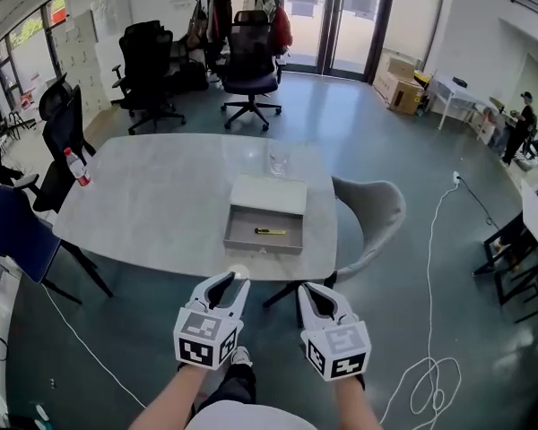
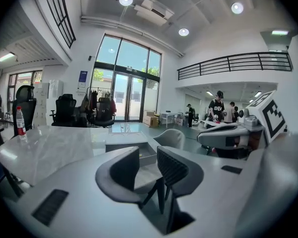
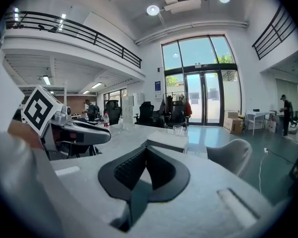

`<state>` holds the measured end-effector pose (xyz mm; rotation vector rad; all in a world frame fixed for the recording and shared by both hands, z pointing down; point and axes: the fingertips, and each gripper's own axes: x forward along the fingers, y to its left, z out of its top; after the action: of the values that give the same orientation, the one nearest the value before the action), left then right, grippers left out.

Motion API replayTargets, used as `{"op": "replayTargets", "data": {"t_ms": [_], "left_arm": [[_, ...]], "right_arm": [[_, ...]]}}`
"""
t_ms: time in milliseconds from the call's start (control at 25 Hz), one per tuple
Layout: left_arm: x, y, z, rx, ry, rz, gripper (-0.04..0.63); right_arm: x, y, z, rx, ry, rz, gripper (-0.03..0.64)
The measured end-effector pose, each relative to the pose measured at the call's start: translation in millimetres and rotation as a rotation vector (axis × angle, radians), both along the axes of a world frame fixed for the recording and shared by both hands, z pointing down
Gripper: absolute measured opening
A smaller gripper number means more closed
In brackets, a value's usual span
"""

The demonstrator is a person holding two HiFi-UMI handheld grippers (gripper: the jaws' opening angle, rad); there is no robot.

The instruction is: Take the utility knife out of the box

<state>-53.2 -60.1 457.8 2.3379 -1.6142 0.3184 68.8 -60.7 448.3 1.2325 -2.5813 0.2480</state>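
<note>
An open grey box (image 1: 243, 228) sits near the front right edge of the pale table (image 1: 161, 195), its lid (image 1: 269, 194) lying flat behind it. A yellow utility knife (image 1: 270, 231) lies on the box floor. Both grippers hang short of the table edge, side by side. My left gripper (image 1: 234, 280) is open with nothing between its fingers; through the gap of my left gripper (image 2: 148, 155) the box (image 2: 143, 156) shows ahead. My right gripper (image 1: 310, 289) is shut and empty; in its own view my right gripper (image 3: 145, 150) points at the box (image 3: 169, 142).
A clear glass (image 1: 278, 161) stands behind the box lid. A water bottle (image 1: 76, 167) stands at the table's left edge. A grey chair (image 1: 377, 213) is at the table's right, a blue chair (image 1: 13, 231) at the left. A white cable (image 1: 430, 374) lies on the floor.
</note>
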Motion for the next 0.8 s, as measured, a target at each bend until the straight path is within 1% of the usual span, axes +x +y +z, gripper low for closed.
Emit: {"op": "replayTargets", "data": {"t_ms": [120, 400, 600, 800], "left_arm": [[-10, -28, 4, -0.021, 0.015, 0.017, 0.100], [-28, -91, 3, -0.042, 0.053, 0.089, 0.164], [-35, -129, 7, -0.052, 0.045, 0.155, 0.204], [-36, -156, 12, -0.075, 0.035, 0.230, 0.228]], "right_arm": [[-11, -27, -5, -0.006, -0.008, 0.010, 0.005], [-37, -89, -16, -0.006, -0.009, 0.041, 0.005], [-50, -126, -21, 0.003, -0.005, 0.069, 0.005], [-58, -153, -29, 0.019, -0.012, 0.103, 0.005]]}}
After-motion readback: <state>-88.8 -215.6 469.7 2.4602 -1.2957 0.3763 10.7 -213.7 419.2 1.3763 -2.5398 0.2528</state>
